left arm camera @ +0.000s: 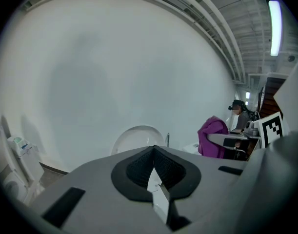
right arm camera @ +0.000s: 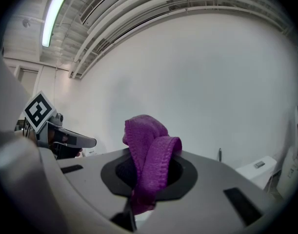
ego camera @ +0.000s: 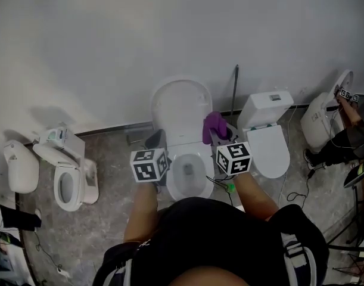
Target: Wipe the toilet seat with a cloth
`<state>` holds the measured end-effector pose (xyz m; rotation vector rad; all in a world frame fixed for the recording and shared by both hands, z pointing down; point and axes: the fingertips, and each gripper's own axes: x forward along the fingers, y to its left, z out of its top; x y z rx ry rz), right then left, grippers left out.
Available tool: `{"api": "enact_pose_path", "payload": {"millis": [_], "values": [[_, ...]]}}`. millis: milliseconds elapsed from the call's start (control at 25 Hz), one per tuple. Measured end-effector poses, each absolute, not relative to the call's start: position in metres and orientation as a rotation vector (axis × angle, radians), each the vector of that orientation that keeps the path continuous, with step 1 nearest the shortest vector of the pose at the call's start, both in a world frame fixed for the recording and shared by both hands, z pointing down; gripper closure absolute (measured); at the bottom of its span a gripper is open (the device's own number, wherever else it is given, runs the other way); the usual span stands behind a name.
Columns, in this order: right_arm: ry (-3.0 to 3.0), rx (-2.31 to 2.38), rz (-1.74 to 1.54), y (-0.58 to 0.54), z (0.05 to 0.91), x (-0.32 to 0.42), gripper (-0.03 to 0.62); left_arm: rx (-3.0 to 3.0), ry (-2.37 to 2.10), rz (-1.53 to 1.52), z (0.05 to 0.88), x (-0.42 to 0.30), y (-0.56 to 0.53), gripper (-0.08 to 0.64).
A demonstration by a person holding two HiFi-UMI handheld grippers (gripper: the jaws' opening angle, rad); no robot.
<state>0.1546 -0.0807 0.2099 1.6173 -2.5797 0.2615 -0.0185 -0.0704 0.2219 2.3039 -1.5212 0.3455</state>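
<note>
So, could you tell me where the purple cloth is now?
The purple cloth is clamped in the right gripper, mid head view, beside the middle toilet's raised lid.

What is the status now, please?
Left hand-held gripper shut, empty. Right hand-held gripper shut on purple cloth. Toilet seat ahead, nothing on it.

Purple cloth (right arm camera: 148, 155) is fuzzy knit fabric with a stitched hem. The toilet (ego camera: 182, 109) looks like smooth glossy white ceramic; floor (ego camera: 110, 159) is mottled grey stone-look, wall (ego camera: 110, 40) matt white. Shell of left gripper (left arm camera: 154, 155) is matt grey plastic, fingers (left arm camera: 138, 167) faced with black ribbed pads; right gripper (right arm camera: 146, 174) looks the same.
</note>
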Motion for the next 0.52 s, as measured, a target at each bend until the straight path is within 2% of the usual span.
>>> {"api": "enact_pose_path", "payload": {"millis": [520], "values": [[-2.586,1.608,0.209,-0.086,0.204,0.127,0.538,2.323,-1.537,0.382,0.225,-0.041,-0.077,0.552]]}}
